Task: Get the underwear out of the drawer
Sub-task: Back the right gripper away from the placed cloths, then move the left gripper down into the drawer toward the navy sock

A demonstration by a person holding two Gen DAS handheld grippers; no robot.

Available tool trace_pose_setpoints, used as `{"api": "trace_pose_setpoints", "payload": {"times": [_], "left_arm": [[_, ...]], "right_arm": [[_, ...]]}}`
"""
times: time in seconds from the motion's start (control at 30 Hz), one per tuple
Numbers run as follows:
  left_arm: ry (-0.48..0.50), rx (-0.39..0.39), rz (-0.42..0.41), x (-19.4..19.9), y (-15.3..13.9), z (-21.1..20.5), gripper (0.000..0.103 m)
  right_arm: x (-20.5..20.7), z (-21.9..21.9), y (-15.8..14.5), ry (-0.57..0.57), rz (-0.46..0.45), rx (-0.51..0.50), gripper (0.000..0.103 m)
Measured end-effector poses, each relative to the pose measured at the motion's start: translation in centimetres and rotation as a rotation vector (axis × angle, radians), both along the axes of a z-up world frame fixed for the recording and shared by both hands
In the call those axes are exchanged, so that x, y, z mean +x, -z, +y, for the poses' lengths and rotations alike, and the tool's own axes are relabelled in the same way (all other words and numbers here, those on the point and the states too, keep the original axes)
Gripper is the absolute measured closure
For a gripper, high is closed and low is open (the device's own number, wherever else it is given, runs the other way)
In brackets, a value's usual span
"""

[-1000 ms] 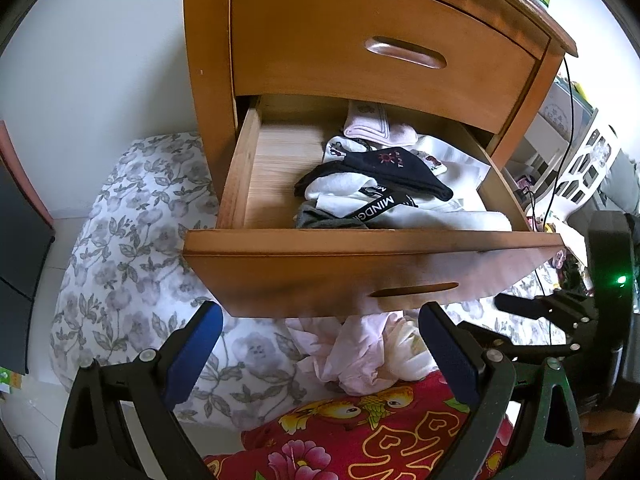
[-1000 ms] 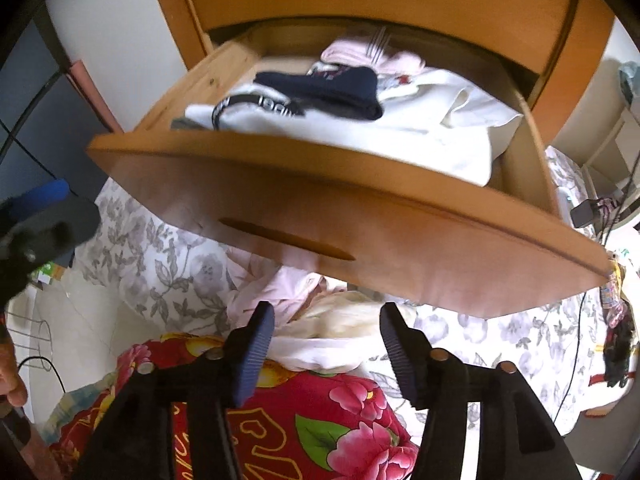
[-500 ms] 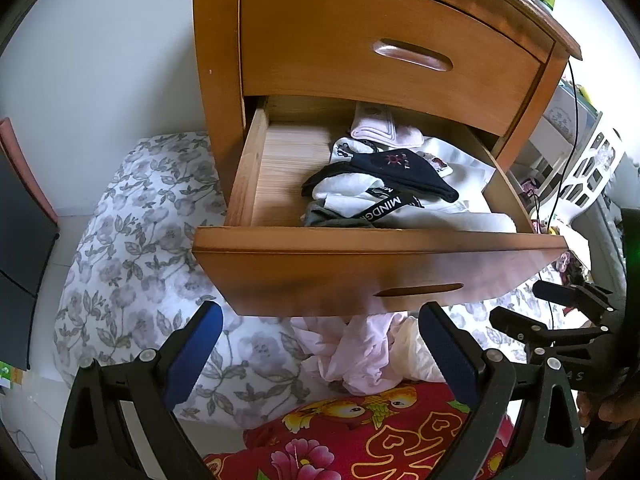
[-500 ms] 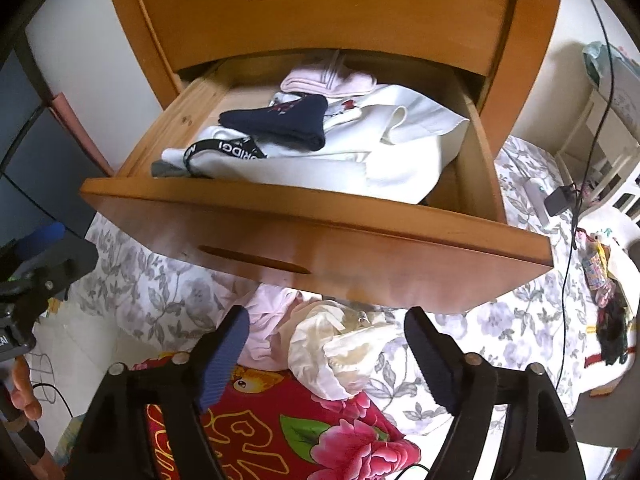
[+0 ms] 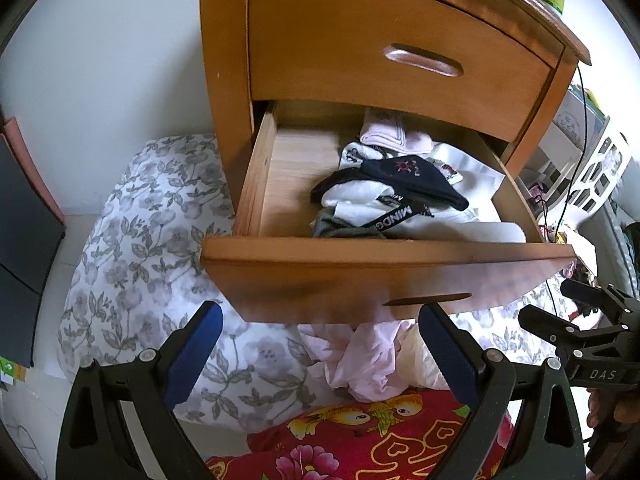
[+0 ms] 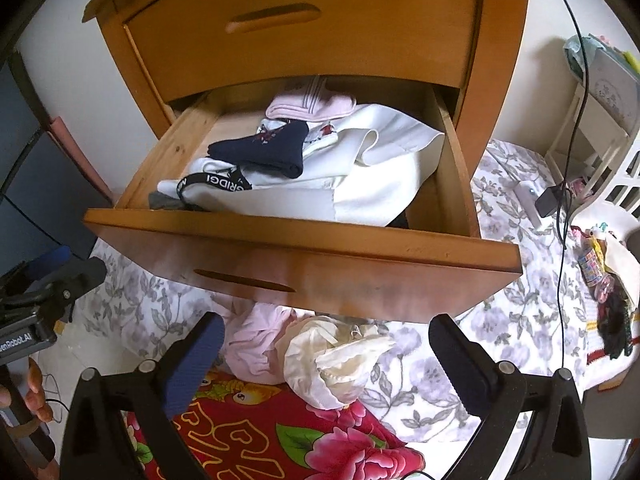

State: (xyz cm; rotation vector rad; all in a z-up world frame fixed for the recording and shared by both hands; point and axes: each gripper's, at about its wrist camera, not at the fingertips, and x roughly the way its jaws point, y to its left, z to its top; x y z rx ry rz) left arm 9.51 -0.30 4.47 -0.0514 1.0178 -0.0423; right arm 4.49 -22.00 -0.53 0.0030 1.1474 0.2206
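Though partly folded, "MINDG" waistband (image 5: 394, 218)

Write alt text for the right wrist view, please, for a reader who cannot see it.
The open right gripper, jaws still widening, hangs empty over cream underwear and a pink garment on the bedding below a pulled-out wooden drawer of folded clothes.

A nightstand (image 5: 232, 80) of smooth, satin-varnished orange wood; its open drawer (image 6: 304, 276) has a paler, matt raw-wood interior. Soft cloth underwear (image 6: 260, 152) lies inside. Below, a matt floral cotton sheet (image 5: 132, 240) and a red printed quilt (image 6: 288, 444).
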Motion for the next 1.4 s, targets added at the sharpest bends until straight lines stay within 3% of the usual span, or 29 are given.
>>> {"api": "trace_pose_setpoints", "payload": {"times": [0.43, 0.77, 1.4], "left_arm": [[0.058, 0.019, -0.072, 3.5, -3.3, 0.1, 0.005], [0.130, 0.000, -0.058, 8.2, -3.5, -0.5, 0.005], [0.274, -0.023, 0.185, 16.0, 1.2, -3.5, 0.005]], "right_arm": [[0.3, -0.5, -0.7, -0.025, -0.020, 0.007, 0.000], [0.8, -1.0, 0.2, -0.023, 0.001, 0.005, 0.000], [2.3, -1.9, 2.6, -0.008, 0.055, 0.005, 0.000]]}}
